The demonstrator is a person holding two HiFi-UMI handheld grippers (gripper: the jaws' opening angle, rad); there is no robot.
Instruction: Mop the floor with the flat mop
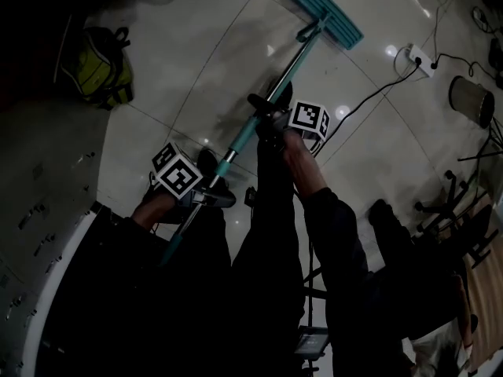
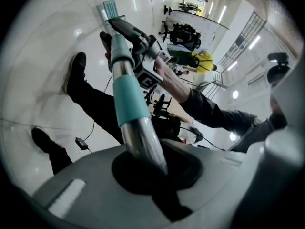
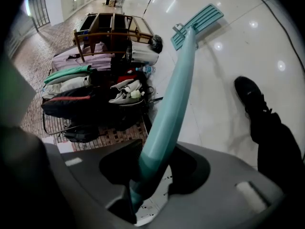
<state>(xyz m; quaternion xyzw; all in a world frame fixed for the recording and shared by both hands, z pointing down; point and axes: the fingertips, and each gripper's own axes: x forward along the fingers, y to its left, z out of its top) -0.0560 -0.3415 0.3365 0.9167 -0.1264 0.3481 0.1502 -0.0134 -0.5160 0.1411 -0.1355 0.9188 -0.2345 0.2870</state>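
You held the mop handle (image 1: 291, 67) clamped in left gripper (image 1: 211, 196) and right gripper (image 1: 271, 122), the right nearer the mop head (image 1: 324, 12). That head lay flat on the floor (image 1: 196, 53). It looked like a mopping stroke, which called for steady downward pressure.
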